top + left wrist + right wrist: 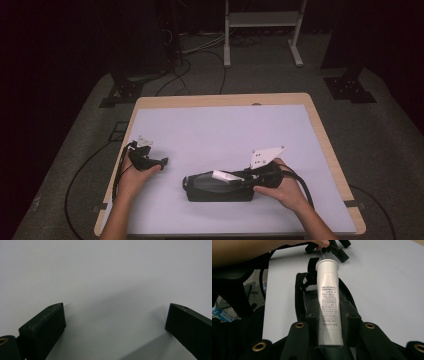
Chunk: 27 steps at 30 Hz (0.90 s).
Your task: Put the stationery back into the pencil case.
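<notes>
High view: right gripper (239, 175) clamped on white tube (223, 176) above black pouch (217, 187), near the table's (225, 100) front edge; left gripper (150, 162) by left edge.
Left gripper view: jaws wide, bare tabletop (105, 277) between.
Right gripper view: tube (329, 302) pinched, over pouch (302, 290).

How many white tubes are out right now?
1. The white tube is clamped in the right tongs, over the open black pouch. More may be hidden inside the pouch.
</notes>
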{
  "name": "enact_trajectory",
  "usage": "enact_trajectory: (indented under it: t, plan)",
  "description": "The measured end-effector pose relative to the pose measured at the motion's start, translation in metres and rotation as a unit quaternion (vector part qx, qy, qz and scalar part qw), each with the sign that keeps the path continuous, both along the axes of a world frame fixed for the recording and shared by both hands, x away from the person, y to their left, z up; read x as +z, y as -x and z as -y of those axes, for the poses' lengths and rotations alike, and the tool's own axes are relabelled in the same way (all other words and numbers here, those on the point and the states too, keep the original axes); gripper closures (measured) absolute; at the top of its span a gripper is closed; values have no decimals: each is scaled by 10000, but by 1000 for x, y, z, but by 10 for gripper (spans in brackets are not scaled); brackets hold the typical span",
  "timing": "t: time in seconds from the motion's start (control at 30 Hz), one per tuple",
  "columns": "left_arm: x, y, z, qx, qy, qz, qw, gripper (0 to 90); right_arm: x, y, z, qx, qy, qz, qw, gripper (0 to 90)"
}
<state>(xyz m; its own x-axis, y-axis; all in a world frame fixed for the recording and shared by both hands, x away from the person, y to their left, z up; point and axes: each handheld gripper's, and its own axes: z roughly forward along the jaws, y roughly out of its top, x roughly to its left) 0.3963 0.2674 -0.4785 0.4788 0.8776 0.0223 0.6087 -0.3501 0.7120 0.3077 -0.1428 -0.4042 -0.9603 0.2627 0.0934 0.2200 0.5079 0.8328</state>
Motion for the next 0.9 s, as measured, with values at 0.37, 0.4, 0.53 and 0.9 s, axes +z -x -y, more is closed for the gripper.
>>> enact_trajectory:
  t: [0.37,0.4,0.53,0.9]
  plan:
    - [0,0,0,-5,-4,1,10000,18,-10,-7,-19,160,167,-53,9997,702]
    - [0,0,0,-2,-1,1,10000,18,-10,-7,-19,155,188,-55,9997,702]
    - [0,0,0,-2,-2,1,10000,18,-13,-8,-23,191,233,-44,9995,702]
    - [0,0,0,-5,-3,1,10000,18,-18,-8,-28,221,338,-37,9992,702]
